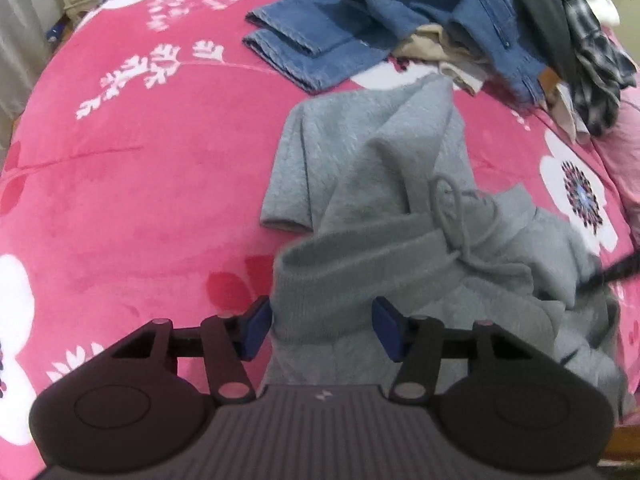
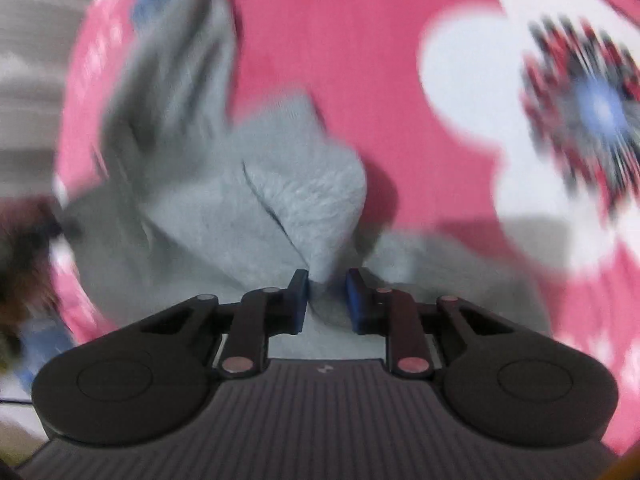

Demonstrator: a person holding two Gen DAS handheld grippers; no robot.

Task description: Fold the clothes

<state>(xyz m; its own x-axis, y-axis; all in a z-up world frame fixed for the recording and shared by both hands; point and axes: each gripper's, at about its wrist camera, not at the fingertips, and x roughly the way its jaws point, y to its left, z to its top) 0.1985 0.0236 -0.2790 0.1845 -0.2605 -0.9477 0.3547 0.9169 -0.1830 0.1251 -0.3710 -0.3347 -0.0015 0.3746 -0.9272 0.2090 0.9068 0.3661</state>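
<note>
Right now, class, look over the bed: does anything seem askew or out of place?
The grey fleece drawstring garment lies bunched and twisted on the pink flowered blanket, not flat. Behind it, the heap of blue denim, plaid and beige clothes is jumbled, unfolded.

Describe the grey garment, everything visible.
The grey sweatpants look like soft fleecy knit, with a ribbed waistband and a tied drawcord. They lie crumpled on the pink floral blanket, one cuffed leg stretched toward the folded jeans. The left gripper straddles the waistband, open. The right gripper pinches a bunched fold; that view is blurred.
</note>
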